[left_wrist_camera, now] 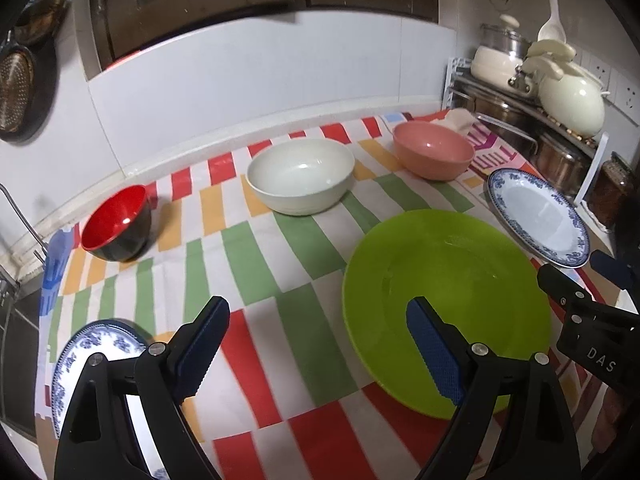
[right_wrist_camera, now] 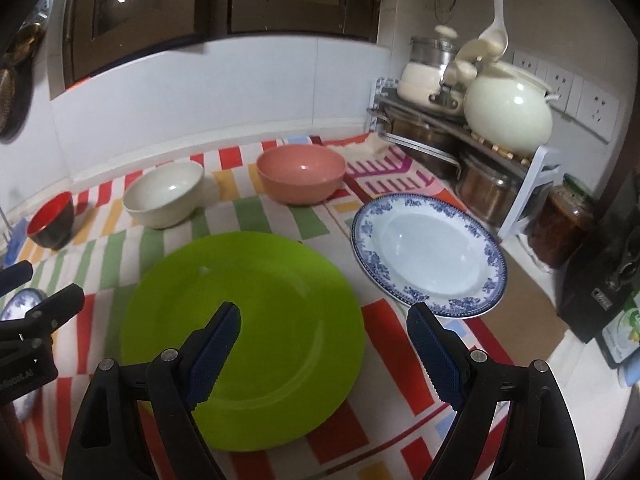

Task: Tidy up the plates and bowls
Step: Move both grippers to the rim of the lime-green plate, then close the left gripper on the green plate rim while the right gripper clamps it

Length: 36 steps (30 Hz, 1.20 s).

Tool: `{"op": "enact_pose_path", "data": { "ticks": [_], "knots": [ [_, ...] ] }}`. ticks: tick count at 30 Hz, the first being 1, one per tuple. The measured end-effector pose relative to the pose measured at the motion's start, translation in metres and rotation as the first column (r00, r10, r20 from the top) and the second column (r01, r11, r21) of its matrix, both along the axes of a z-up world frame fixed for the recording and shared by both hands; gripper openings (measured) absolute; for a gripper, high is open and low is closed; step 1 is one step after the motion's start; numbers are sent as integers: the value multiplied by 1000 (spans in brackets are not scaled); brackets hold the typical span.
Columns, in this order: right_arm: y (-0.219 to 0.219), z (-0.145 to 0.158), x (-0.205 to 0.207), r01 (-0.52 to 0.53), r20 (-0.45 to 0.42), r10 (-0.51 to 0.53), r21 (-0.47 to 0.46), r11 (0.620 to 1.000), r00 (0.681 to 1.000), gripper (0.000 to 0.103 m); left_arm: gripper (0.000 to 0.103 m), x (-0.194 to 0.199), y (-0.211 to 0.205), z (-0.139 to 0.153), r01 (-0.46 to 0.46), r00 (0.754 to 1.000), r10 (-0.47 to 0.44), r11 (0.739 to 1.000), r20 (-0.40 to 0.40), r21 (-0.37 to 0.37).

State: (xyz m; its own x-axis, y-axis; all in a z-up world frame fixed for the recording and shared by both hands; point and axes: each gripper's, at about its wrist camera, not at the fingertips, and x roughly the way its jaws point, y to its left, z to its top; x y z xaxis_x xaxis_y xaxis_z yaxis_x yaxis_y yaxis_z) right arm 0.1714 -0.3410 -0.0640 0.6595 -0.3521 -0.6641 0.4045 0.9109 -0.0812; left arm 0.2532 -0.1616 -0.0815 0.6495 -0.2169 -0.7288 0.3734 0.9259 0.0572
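Both grippers, left gripper [left_wrist_camera: 316, 344] and right gripper [right_wrist_camera: 324, 344], tilt downward over the green plate [right_wrist_camera: 248, 320], fingers released, empty.

Bare striped tabletop [left_wrist_camera: 256, 276] lies open between the red bowl [left_wrist_camera: 116, 224], white bowl [left_wrist_camera: 300, 176] and green plate [left_wrist_camera: 444, 304]. The pot rack [right_wrist_camera: 460, 136] walls off the far right corner, just beside the blue-rimmed plate [right_wrist_camera: 428, 256] and pink bowl [right_wrist_camera: 302, 174].
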Motion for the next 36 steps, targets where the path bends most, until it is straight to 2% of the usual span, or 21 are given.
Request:
{"op": "enact_pose_path", "data": {
  "ticks": [9,15,24,27,33,34,36],
  "knots": [
    [-32,-30,21,-1,-52,3,47,999,999,85,87,20,-21,-33,-2,997,4,1000,-83,24],
    [-41,-47,30,19,-99,-12,73,997,995,79,78,31,-30,-47,-3,993,6,999,-117,33],
    [-53,-63,43,-1,-147,21,137,991,989,65,61,40,-38,-58,-15,984,19,1000,-176,27],
    [-54,-68,47,-19,-167,46,159,987,985,57,57,41,-40,-60,-21,982,26,999,-186,27],
    [-52,-67,48,-38,-160,66,170,985,985,47,42,44,-40,-62,-4,975,-2,1000,-222,-27],
    [-52,-67,49,-43,-161,71,173,984,984,44,41,45,-39,-62,-8,973,-1,999,-229,-40],
    [-51,-66,50,-44,-168,73,170,984,983,43,41,44,-39,-63,-11,974,0,999,-225,-45]
  ]
}}
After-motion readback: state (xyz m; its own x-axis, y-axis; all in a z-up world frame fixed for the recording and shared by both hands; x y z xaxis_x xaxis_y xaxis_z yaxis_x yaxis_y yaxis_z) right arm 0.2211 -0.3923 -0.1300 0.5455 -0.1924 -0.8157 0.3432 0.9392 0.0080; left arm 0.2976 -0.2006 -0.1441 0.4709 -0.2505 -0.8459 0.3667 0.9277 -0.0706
